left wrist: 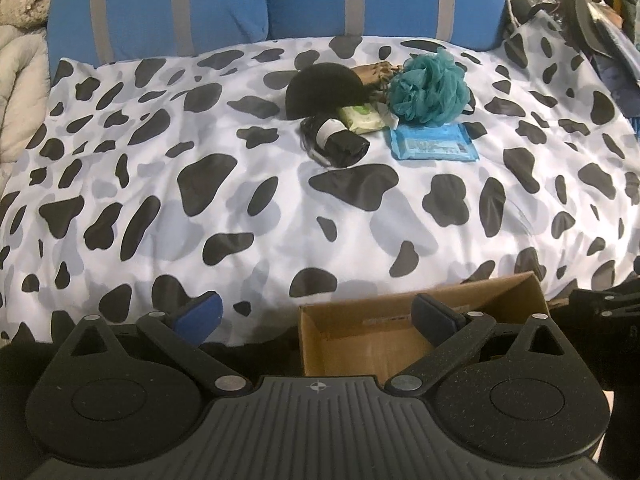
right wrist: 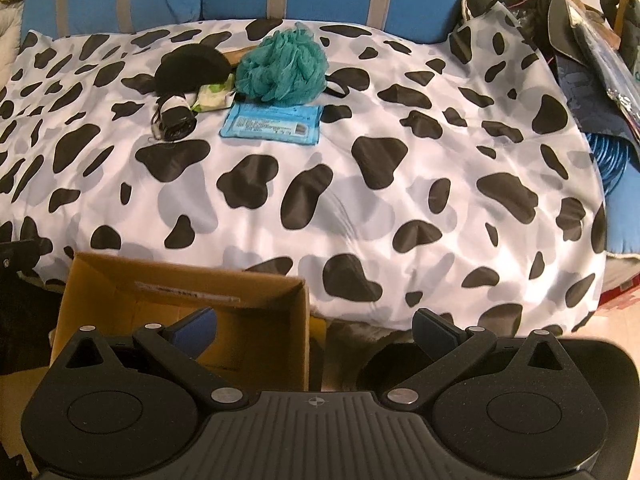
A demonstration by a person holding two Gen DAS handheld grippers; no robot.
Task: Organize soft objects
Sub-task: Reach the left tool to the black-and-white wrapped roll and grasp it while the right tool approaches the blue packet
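Note:
A cluster of soft things lies far back on the cow-print bedcover (left wrist: 240, 184): a teal mesh bath pouf (left wrist: 430, 88) (right wrist: 282, 66), a black half-round sponge (left wrist: 322, 90) (right wrist: 192, 68), a black roll with a white band (left wrist: 334, 140) (right wrist: 174, 118), a pale green wipes pack (left wrist: 362, 118) (right wrist: 212, 96) and a flat blue wipes pack (left wrist: 434, 142) (right wrist: 272, 124). An open cardboard box (left wrist: 360, 344) (right wrist: 180, 300) stands at the bed's near edge. My left gripper (left wrist: 318, 312) and right gripper (right wrist: 316, 326) both hover open and hold nothing, well short of the cluster.
Blue cushions with grey stripes (left wrist: 280, 0) line the back of the bed. Clutter of bags and dark fabric (right wrist: 580, 40) piles up at the right, with a coiled blue cable (right wrist: 612, 160) below it. A beige quilt (left wrist: 20, 60) bunches at the left.

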